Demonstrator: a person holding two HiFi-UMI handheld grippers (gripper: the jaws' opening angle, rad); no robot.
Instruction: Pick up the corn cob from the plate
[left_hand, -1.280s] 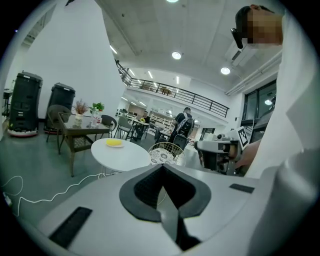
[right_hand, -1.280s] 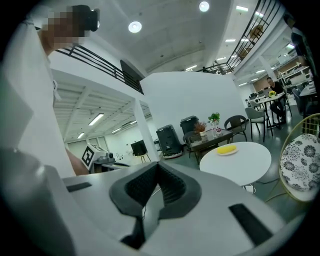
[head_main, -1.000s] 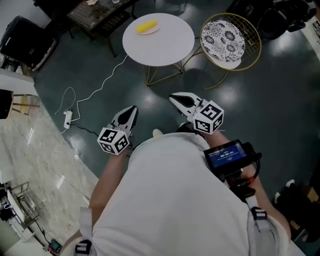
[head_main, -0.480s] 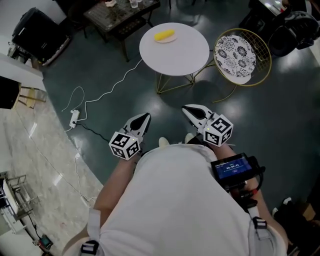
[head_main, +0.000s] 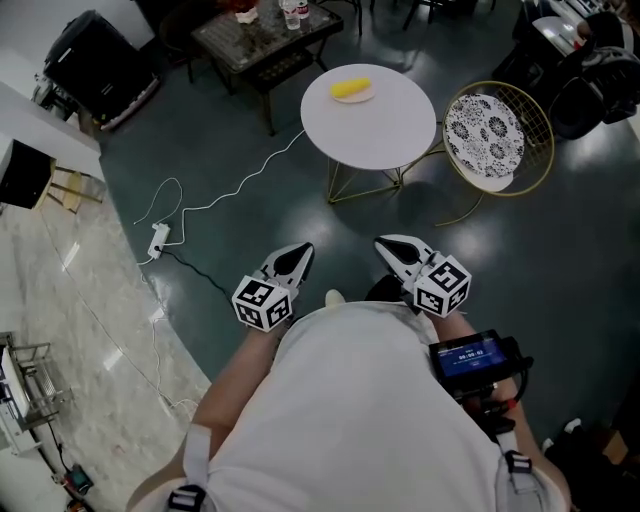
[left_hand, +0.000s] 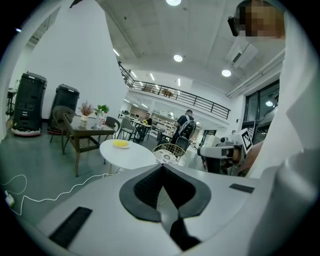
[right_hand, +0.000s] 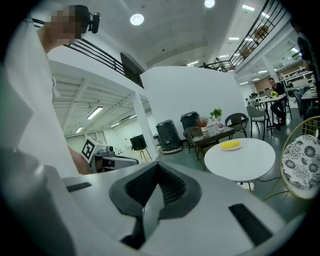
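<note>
Left hand-held gripper (head_main: 302, 251) and right hand-held gripper (head_main: 385, 243) closed; yellow corn cob (head_main: 350, 88) on round white table (head_main: 385, 125).

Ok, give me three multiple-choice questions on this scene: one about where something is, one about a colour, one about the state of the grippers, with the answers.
1. Where on the round white table does the plate sit?
A. near the edge far from the person
B. dead centre
C. near the edge closest to the person

2. What colour is the corn cob?
A. green
B. yellow
C. red

3. How are the left gripper and the right gripper?
A. both open
B. both shut on the corn cob
C. both shut and empty

Answers: 1 A, the head view shows it by the far rim. 2 B, it shows yellow in every view. 3 C, each gripper view shows the jaws together with nothing between them.
</note>
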